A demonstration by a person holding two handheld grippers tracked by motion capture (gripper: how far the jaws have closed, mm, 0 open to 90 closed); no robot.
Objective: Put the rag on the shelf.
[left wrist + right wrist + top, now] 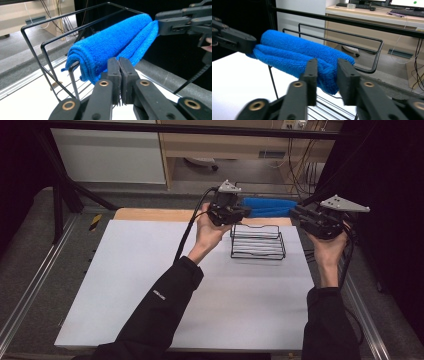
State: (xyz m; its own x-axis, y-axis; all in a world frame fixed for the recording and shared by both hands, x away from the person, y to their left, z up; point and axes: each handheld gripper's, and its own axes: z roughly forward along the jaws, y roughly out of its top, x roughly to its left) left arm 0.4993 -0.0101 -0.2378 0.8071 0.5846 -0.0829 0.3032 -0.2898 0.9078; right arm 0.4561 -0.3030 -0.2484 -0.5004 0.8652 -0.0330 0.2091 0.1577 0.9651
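Above the far edge of the white surface (150, 285), a rolled blue towel (270, 207) hangs between both tools, over the black wire rack (257, 242). The left hand-held gripper (119, 75) has its jaws pressed together, apparently pinching a fold of the towel. The right hand-held gripper (327, 75) clamps the towel's other end.

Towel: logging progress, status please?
Left gripper and right gripper each clamp a towel end. Held above wire rack. Nothing blocking.
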